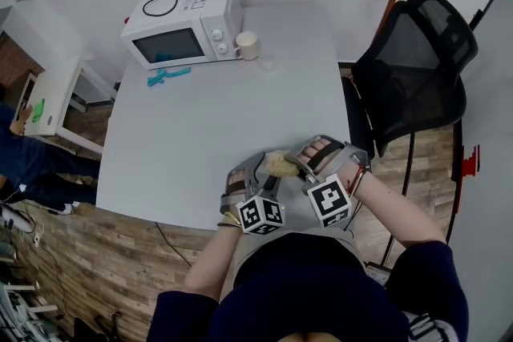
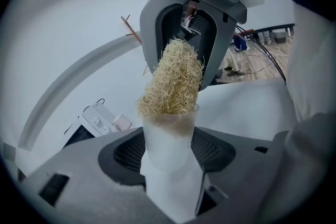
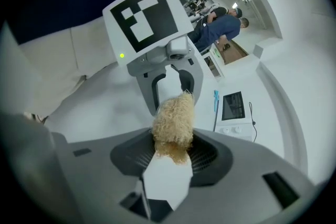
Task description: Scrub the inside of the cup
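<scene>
A frosted translucent cup sits between the jaws of my left gripper, mouth pointing away from the camera. A straw-coloured loofah scrubber is pushed into the cup, and its lower end shows through the wall. The far end of the scrubber is in my right gripper, which faces the left one. In the right gripper view the scrubber rises from my right gripper towards my left gripper; the cup is hard to make out there. In the head view both grippers meet over the table's near edge with the scrubber between them.
The white table carries a microwave, a cream mug and a teal object at its far end. A black mesh chair stands to the right. A person in blue is at the far left.
</scene>
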The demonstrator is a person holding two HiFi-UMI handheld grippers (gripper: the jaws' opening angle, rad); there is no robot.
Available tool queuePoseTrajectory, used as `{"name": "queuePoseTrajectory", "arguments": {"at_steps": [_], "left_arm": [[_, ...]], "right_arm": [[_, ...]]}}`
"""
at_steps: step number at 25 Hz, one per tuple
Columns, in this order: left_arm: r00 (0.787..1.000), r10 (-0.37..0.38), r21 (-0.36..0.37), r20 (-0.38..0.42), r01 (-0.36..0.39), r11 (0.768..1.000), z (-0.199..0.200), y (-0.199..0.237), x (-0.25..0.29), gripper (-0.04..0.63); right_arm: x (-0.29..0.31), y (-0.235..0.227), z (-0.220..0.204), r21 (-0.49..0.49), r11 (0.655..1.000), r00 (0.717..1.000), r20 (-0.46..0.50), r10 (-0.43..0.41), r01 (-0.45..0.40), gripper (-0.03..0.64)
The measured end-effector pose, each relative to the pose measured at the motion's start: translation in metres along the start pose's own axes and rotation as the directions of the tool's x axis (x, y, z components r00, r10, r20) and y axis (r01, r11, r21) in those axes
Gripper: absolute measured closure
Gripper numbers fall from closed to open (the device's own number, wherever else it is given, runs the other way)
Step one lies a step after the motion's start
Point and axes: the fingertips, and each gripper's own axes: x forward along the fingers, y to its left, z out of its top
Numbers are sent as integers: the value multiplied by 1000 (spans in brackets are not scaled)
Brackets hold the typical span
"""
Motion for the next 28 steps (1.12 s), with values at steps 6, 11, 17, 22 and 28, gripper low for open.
{"name": "queuePoseTrajectory", "arguments": {"at_steps": [6,11,17,22,28], "left_arm": [[1000,-30,-141,-8,28,990,-14,-8,9,321],[998,-58,-350,3,55,935,-24,-15,16,321],[996,-93,-555,17,87,827,-41,-24,26,319],[994,-102,-621,33,100,778,-48,-31,34,319],[992,-121,-638,27,110,762,-55,-44,42,319]], "right_arm": [[-6,4,-10,110,993,999,-7,32,-31,439],[-16,1,-14,388,921,995,97,6,-43,439],[-33,-17,-21,771,636,968,187,-169,-38,439],[-37,-15,-27,902,428,953,173,-249,-52,439],[-40,-13,-23,971,181,913,212,-349,-157,439]]}}
